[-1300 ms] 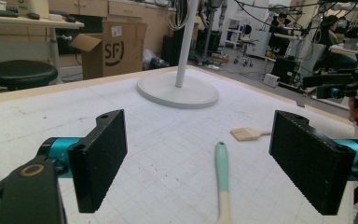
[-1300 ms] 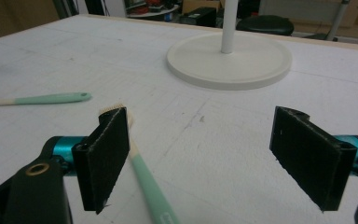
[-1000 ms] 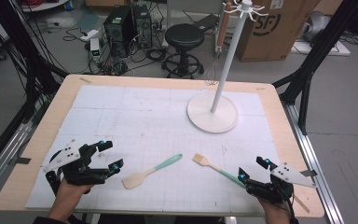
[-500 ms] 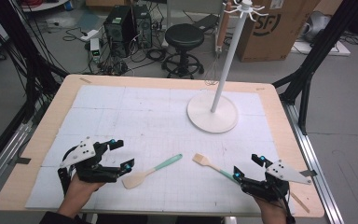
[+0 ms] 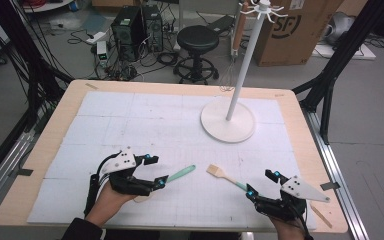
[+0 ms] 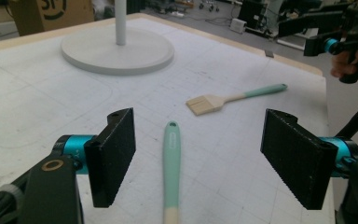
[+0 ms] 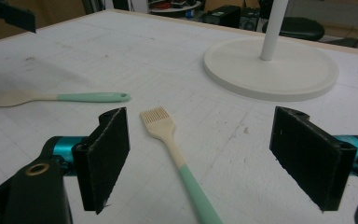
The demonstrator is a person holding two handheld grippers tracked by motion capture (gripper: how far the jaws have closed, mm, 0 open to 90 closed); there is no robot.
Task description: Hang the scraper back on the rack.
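Note:
A spoon (image 5: 179,174) with a mint handle and a cream head lies at the front left of the white mat. My left gripper (image 5: 156,171) is open, and its jaws stand on either side of the spoon's handle (image 6: 171,163), not touching it. A pastry brush (image 5: 225,176) with cream bristles and a mint handle lies to the right. My right gripper (image 5: 262,183) is open around the end of the brush's handle (image 7: 186,179). The left gripper (image 6: 200,158) and the right gripper (image 7: 205,158) each hold nothing.
A white stand with a round base (image 5: 228,125) and a tall pole (image 5: 245,60) with hooks on top rises at the back right of the mat. A thin wooden stick (image 5: 324,214) lies near the table's front right corner. A stool and a cardboard box stand beyond the table.
My left gripper has moved right along the table until its jaws straddle the spoon's handle. The right gripper has edged slightly left onto the brush's handle end. Spoon and brush have not moved.

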